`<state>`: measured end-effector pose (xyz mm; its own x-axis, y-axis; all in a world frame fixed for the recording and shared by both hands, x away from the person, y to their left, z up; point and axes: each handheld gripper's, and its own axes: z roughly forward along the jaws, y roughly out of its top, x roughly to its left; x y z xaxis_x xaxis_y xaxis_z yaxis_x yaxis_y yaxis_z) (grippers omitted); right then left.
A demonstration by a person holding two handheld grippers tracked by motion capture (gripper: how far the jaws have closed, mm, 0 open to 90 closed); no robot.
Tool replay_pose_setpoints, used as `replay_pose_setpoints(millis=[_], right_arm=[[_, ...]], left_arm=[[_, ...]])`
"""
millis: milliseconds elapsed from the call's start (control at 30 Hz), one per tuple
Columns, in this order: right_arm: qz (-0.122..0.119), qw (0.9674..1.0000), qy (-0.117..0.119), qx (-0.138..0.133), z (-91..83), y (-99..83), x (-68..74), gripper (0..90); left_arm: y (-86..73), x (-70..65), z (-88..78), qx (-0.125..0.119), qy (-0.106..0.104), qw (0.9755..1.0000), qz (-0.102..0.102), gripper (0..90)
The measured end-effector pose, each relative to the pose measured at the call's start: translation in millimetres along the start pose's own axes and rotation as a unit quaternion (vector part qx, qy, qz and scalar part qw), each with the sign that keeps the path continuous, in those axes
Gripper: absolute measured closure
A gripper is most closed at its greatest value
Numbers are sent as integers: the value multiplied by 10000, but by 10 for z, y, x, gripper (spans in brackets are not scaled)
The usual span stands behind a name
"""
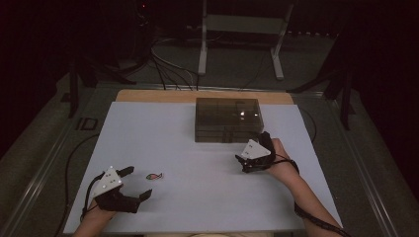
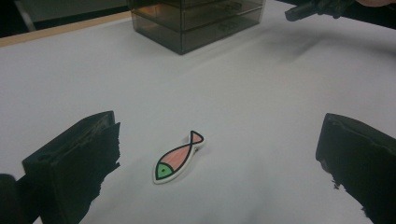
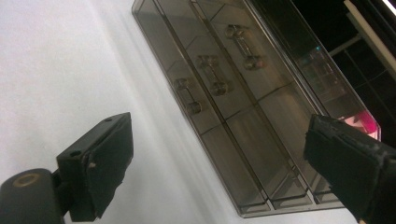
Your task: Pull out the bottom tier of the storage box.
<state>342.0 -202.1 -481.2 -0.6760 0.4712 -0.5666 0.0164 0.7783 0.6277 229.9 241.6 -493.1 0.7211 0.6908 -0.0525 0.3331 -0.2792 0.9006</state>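
Left hand-held gripper gaping, straddling fish for pickup; right hand-held gripper gaping, facing drawers for opening.

1. The drawer box runs past the right gripper view's top edge; its contents are too murky to tell, bar a pink glow at its far end.
2. Beside the drawer box, the left gripper view's top edge crops the right tool.
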Motion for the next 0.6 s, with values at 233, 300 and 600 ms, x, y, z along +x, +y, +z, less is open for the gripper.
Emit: replay_pose_setpoints(millis=[233,300,600], right_arm=[[-284,9994,-93,190,97,37,115,106],[-404,9987,-130,296,132,51,161,107],[-847,9947,-279,507,236,140,288,161]], left_arm=[[1,-1,0,-4,1,10000,4,0],[1,0,-2,-9,2,10000,3,0],[1,0,-3,-12,1,10000,4,0]])
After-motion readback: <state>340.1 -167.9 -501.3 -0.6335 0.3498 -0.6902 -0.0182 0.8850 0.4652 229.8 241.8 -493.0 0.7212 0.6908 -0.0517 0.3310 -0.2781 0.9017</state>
